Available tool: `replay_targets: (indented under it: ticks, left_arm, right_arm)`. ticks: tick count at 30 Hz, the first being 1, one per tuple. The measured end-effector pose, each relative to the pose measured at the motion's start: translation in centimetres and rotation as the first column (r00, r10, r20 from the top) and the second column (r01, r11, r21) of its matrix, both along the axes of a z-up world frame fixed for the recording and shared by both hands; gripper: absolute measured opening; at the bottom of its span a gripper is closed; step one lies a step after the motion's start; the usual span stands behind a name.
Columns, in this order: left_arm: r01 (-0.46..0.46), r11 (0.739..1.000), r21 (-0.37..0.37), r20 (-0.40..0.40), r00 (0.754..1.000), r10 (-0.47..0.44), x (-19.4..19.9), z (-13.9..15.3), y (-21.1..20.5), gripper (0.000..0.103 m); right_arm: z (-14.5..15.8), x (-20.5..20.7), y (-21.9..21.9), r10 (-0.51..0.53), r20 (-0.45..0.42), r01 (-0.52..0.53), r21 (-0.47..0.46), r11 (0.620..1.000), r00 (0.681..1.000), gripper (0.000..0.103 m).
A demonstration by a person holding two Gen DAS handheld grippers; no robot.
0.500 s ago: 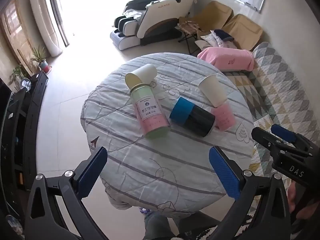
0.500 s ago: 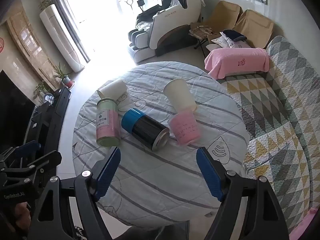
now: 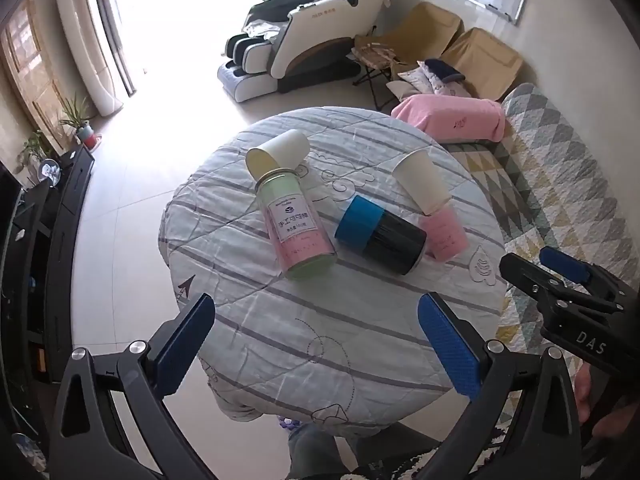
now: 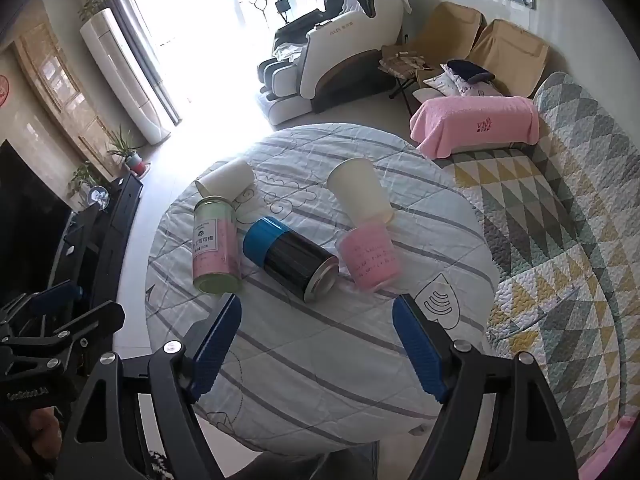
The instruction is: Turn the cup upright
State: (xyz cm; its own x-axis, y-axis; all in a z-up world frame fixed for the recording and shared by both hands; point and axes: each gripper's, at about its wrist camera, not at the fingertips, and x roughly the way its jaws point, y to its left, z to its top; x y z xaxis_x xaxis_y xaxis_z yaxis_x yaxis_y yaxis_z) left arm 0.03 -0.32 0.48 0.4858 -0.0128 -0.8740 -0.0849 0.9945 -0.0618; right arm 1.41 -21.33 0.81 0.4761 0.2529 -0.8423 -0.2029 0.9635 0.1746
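Note:
Several containers lie on their sides on a round table (image 3: 320,344) (image 4: 320,364) with a striped cloth. A white paper cup (image 3: 280,152) (image 4: 226,180) lies at the far left. A second white paper cup (image 3: 422,186) (image 4: 362,192) lies at the right, next to a pink cup (image 3: 444,234) (image 4: 372,260). A green and pink jar (image 3: 296,228) (image 4: 214,250) and a black can with a blue band (image 3: 380,236) (image 4: 290,258) lie between them. My left gripper (image 3: 316,344) is open and empty above the near table edge. My right gripper (image 4: 316,348) is open and empty too, and also shows in the left wrist view (image 3: 560,276).
A sofa with a patterned quilt (image 4: 560,240) runs along the right. A pink towel (image 4: 476,124) lies on its end. A massage chair (image 4: 340,48) and two tan chairs (image 4: 500,48) stand at the back. A dark TV cabinet (image 4: 100,240) is on the left.
Both grippers have shifted slightly; the containers lie as before.

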Motion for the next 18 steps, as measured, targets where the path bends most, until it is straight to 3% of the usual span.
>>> replay_targets:
  ticks: [18]
  left_arm:
    - [-0.005,1.000,-0.002,-0.006,1.000,0.005,0.6,-0.4,0.6,0.103]
  right_arm:
    - [0.7,0.4,1.2,0.012,0.010,-0.012,-0.024,1.000,1.000,0.080]
